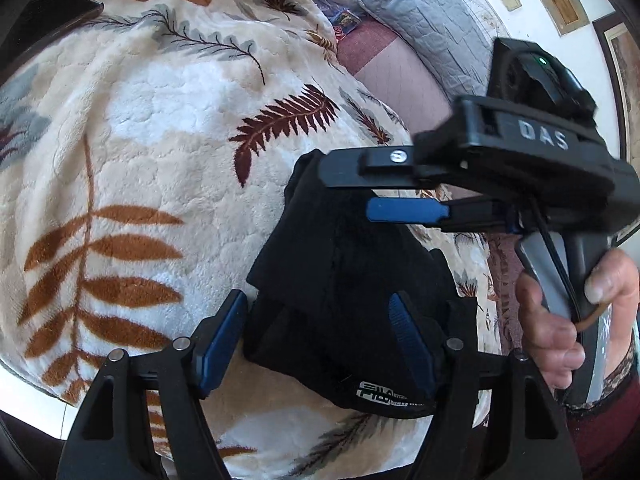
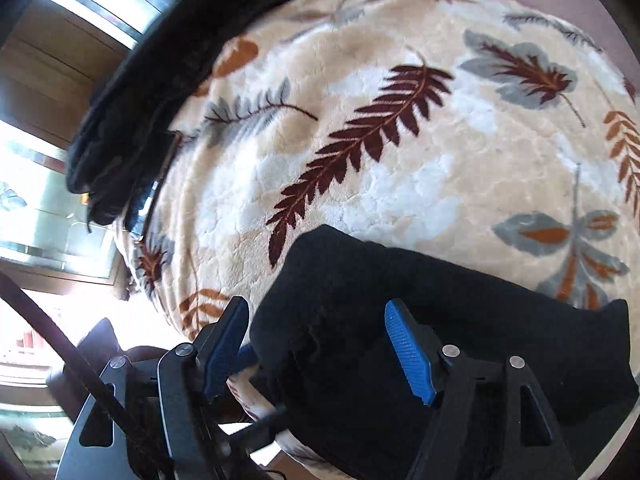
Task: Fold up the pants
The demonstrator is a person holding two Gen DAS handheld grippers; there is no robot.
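Black fabric fills the gap between your left gripper (image 1: 320,340)'s blue pads, which stand wide and do not press on it: the folded pants (image 1: 344,280) lie on the blanket just ahead of that tool, with one pad over the cloth and the other just off its edge. A white printed logo (image 1: 382,394) shows on the near edge of the bundle, close to the gripper. The pants are folded into a thick, compact packet with several stacked layers visible along its side.

Further along the same bundle, your right gripper (image 1: 384,188) reaches in from the side above its far end, jaws apart, nothing pinched; your hand (image 1: 572,320) wraps its grey handle. From its own camera, the right gripper (image 2: 320,340) likewise stands wide over the dark cloth (image 2: 400,300), one pad over the fabric, the other at its edge.

Under everything lies a plush cream blanket (image 1: 160,140) printed with rust, maroon and grey leaves. Beyond it, a second heap of dark clothing (image 2: 132,120) rests at the blanket's far edge, and a grey quilted pillow (image 1: 424,12) sits near the wall. No containers are in view.
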